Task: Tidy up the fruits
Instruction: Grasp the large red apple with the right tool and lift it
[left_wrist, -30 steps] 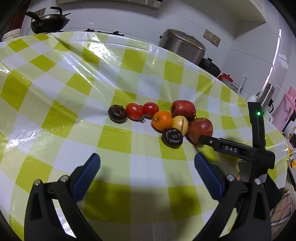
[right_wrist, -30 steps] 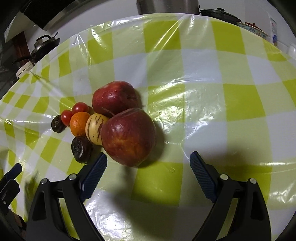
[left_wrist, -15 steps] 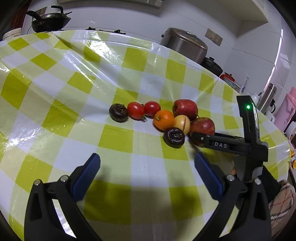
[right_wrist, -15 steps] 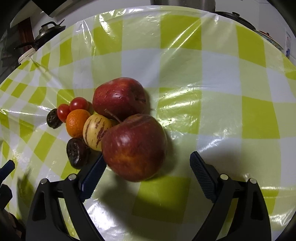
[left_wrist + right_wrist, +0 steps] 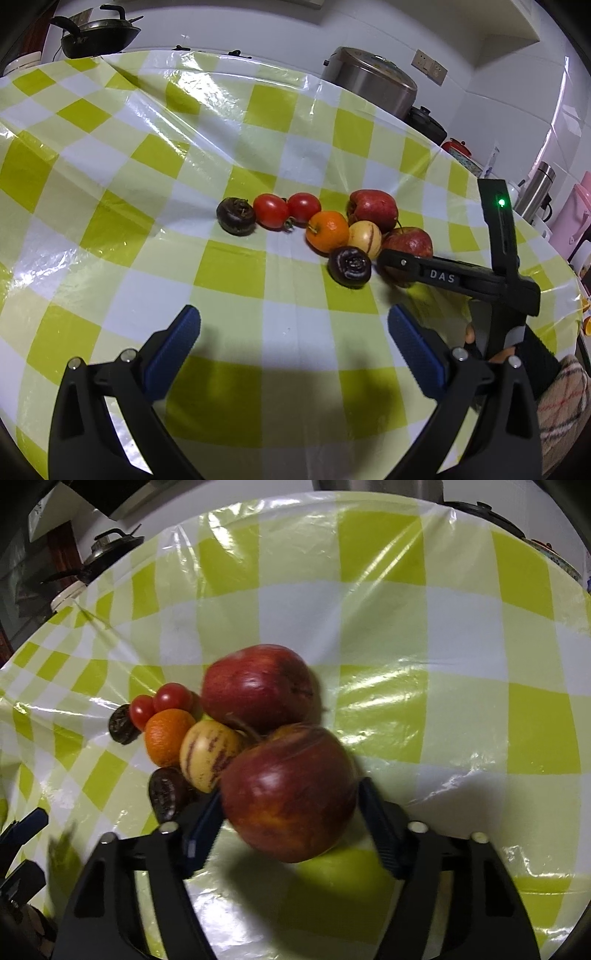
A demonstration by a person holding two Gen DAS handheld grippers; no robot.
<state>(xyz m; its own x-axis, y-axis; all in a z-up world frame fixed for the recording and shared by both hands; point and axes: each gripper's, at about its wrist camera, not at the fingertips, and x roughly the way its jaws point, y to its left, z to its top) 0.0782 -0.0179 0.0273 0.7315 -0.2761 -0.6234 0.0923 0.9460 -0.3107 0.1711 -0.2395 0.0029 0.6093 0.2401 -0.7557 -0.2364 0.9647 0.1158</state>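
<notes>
Fruit lies clustered on the yellow-checked tablecloth (image 5: 122,229). My right gripper (image 5: 291,797) is shut on the near red apple (image 5: 291,794), its blue pads pressed against both sides; in the left wrist view one finger (image 5: 406,263) crosses that apple (image 5: 410,240). Behind it lie a second red apple (image 5: 258,686), a striped yellow fruit (image 5: 208,753), an orange (image 5: 168,734), two tomatoes (image 5: 271,210) and two dark round fruits (image 5: 235,216) (image 5: 349,266). My left gripper (image 5: 293,332) hangs open over bare cloth, well short of the fruit.
A steel rice cooker (image 5: 369,85) and a dark pot (image 5: 424,120) stand past the table's far edge, a wok (image 5: 98,35) at the back left, a thermos (image 5: 533,188) at the right. A hand in a plaid sleeve (image 5: 561,398) holds the right gripper.
The right gripper moved forward around the near red apple and closed its fingers onto it. The left gripper stayed open and hardly moved.
</notes>
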